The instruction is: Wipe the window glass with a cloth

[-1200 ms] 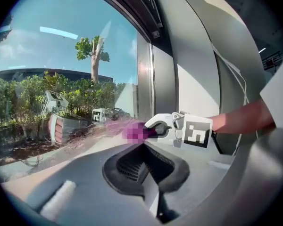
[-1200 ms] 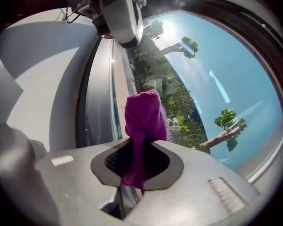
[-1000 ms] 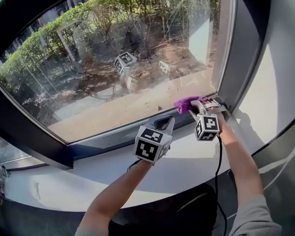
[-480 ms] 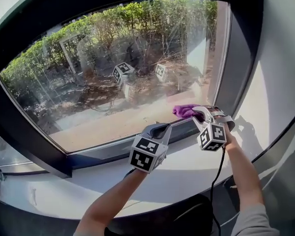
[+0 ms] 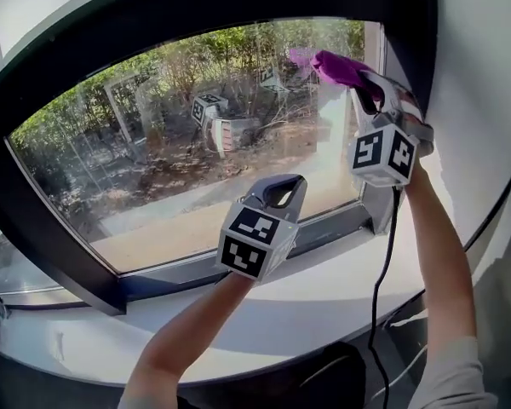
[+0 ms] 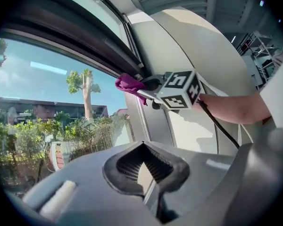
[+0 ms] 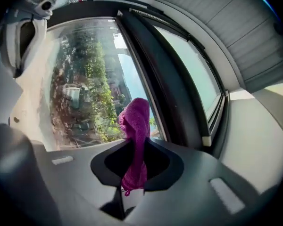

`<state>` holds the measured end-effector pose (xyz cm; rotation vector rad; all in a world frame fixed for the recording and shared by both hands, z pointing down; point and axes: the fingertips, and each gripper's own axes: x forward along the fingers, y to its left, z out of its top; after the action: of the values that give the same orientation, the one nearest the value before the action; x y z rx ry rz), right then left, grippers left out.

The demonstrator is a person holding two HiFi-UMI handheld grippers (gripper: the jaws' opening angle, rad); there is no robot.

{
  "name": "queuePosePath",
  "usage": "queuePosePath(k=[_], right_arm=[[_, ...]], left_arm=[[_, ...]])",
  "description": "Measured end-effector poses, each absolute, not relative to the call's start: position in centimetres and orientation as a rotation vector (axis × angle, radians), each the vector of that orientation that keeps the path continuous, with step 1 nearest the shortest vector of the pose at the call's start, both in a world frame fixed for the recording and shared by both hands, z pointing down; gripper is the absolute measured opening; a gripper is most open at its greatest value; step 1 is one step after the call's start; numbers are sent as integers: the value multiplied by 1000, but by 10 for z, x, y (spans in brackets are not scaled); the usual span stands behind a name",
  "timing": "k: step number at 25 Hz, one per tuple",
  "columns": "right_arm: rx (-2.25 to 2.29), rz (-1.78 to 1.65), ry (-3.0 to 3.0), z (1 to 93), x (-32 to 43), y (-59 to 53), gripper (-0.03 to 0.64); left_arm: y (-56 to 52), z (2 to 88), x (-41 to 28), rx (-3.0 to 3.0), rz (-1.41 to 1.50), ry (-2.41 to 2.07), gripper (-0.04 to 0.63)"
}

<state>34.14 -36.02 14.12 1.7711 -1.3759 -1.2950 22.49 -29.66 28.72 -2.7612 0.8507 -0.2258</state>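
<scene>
The right claw point(image 5: 364, 82), in the upper right of the head view, pinches a magenta cloth point(image 5: 334, 65) and holds it against the window glass point(image 5: 153, 169) near the pane's top right corner, just beside the dark frame point(image 5: 409, 32). The left claw point(image 5: 277, 196) hangs at the centre of the frame, low before the glass and above the white sill point(image 5: 324, 301), its jaws pressed together on nothing.

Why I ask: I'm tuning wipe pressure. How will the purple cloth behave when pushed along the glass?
Probably floppy: the purple cloth droops bunched between the right gripper's jaws. Likely light: one small pinch holds it up at the window glass.
</scene>
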Motion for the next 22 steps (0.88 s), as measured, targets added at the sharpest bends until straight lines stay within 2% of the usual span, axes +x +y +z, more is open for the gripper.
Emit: queuePosePath(k=[6,11,22], right_arm=[[1858,-1263,-1185,64,359,-383,77],[1857,-1206,-1111,60,370,-401,77],[1626,-1117,-1134,218,360,-413,75]], left_arm=[[-288,278,221,-2756,-215,842,0],[-290,287,220,-2769,-218,847,0],[-301,345,215,-2856,-264,871,0]])
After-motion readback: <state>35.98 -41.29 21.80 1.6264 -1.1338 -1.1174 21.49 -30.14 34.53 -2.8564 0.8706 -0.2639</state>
